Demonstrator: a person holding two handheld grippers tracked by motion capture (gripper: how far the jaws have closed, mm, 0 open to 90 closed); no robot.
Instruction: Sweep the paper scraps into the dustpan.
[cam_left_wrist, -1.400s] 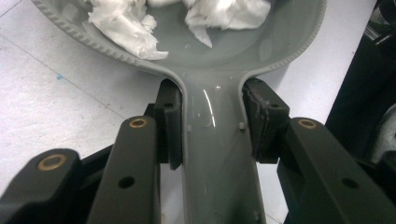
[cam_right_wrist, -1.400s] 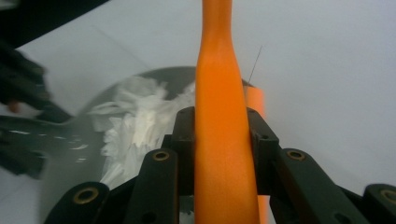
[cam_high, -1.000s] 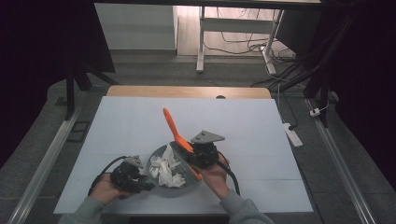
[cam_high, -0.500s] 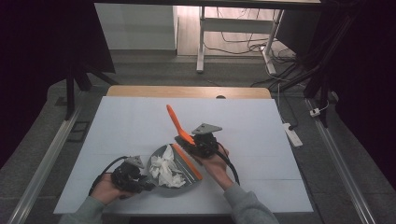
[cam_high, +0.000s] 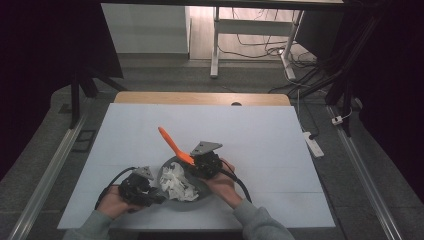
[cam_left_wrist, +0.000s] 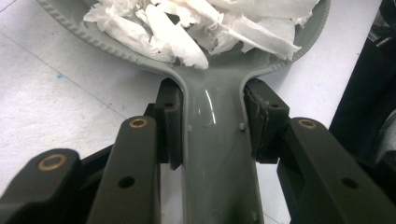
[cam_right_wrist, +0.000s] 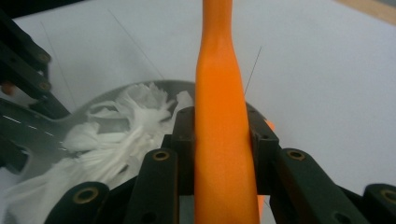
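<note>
Your left gripper clamps the grey dustpan by its handle, flat on the table. Shredded paper lies inside. Your right gripper clamps the orange brush handle at the pan's far rim, long axis slanting away to the upper left.

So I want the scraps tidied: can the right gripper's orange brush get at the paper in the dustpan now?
Probably yes. The right gripper grips the orange brush beside the dustpan, and the torn paper lies uncovered, with the left gripper clamped on the handle.

Grey dustpan, white shredded paper, orange brush handle, pale blue-white table
</note>
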